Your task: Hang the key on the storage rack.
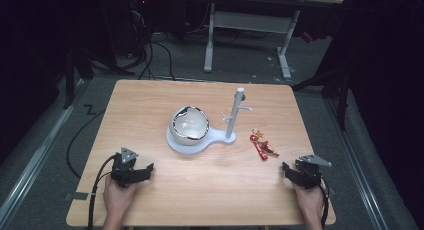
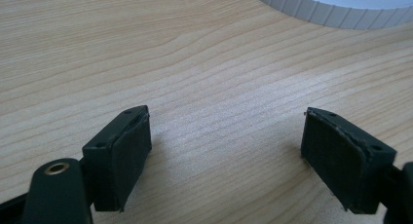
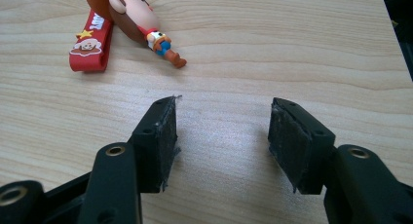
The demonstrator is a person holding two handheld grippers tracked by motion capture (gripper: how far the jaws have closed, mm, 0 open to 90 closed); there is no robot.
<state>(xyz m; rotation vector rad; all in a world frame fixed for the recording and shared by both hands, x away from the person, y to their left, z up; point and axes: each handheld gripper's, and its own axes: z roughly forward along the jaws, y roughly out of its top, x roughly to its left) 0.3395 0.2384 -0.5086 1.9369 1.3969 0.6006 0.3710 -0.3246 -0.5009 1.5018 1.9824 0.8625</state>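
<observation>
The keychain figure (image 1: 263,147) lies on the worktop (image 1: 200,190) at about ten o'clock from the right gripper (image 1: 291,171), its long axis diagonal. That gripper is nearer, jaws apart and empty. The left gripper (image 1: 145,170) gapes wide, empty.

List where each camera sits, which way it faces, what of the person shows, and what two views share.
High view: above the person's side, looking forward and down on the table, stand and keychain; both hands, left gripper and right gripper show.
Left gripper view: on the left gripper, low, facing the stand's base; open jaws show.
Right gripper view: on the right gripper, facing the keychain; open jaws show.
Shared: keychain, in high and right gripper views.
</observation>
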